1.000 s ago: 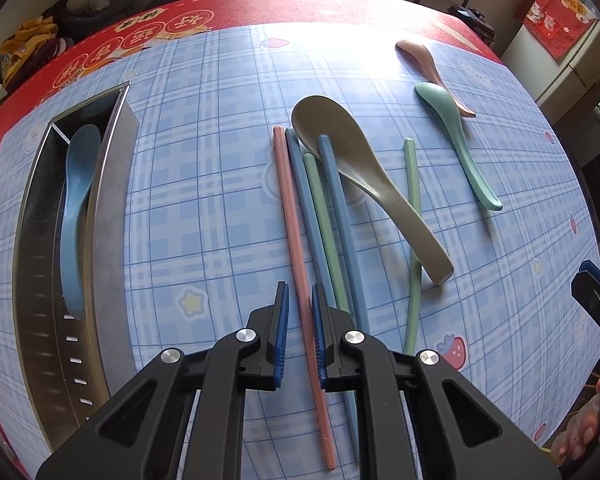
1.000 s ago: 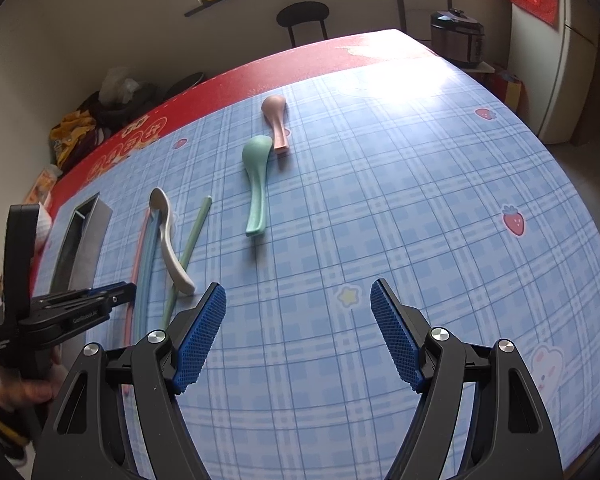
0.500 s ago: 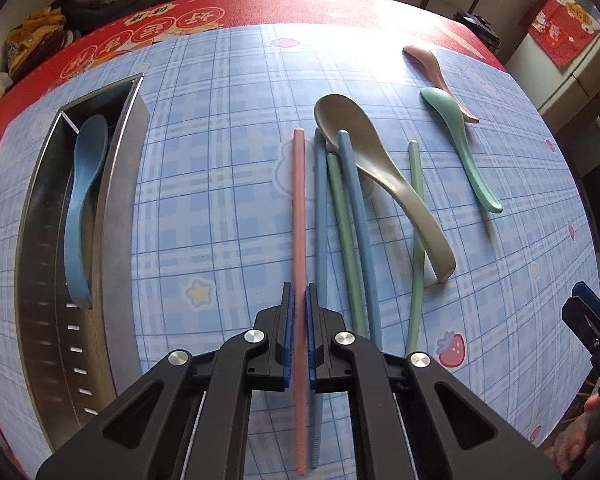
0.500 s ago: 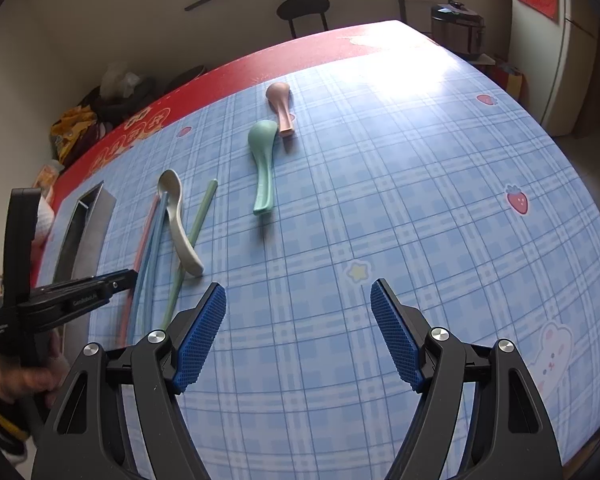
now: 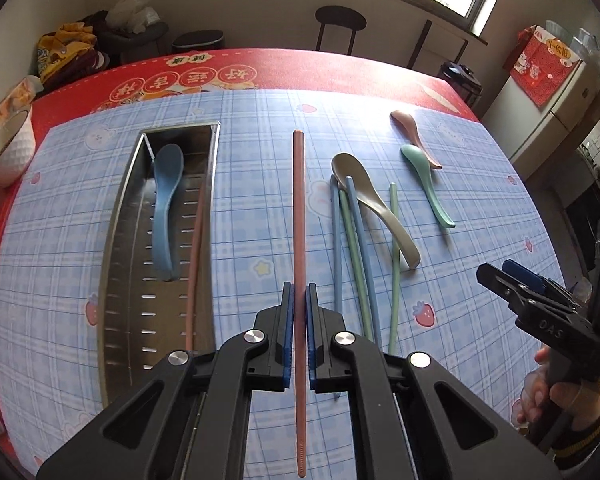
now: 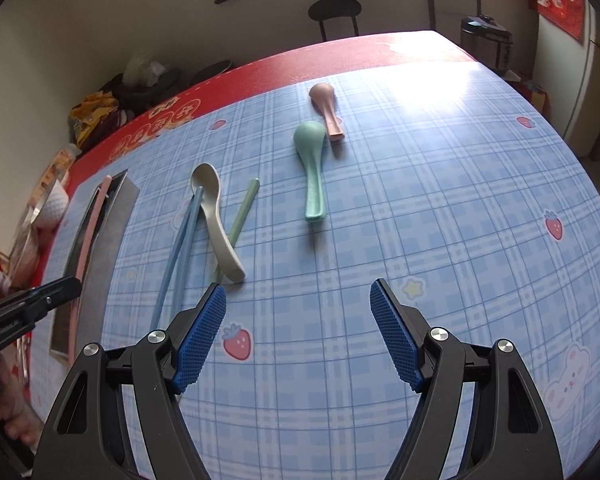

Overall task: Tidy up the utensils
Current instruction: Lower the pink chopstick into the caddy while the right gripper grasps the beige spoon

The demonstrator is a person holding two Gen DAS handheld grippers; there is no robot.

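My left gripper is shut on a pink chopstick and holds it off the table, between the steel tray and the loose utensils. The tray holds a blue spoon and another pink chopstick. On the cloth lie blue chopsticks, green chopsticks, a beige spoon, a green spoon and a pink spoon. My right gripper hangs open over bare cloth, with the beige spoon just beyond its left finger and the green spoon farther off.
A white bowl stands at the table's left edge beyond the tray. The blue checked cloth is bare on the right side. A stool and clutter stand past the red far edge. A hand holds the right gripper.
The left gripper's jaws closed on the pink chopstick and lifted it, carrying it left away from the other chopsticks toward the tray. The right gripper shifted a little and stayed open.
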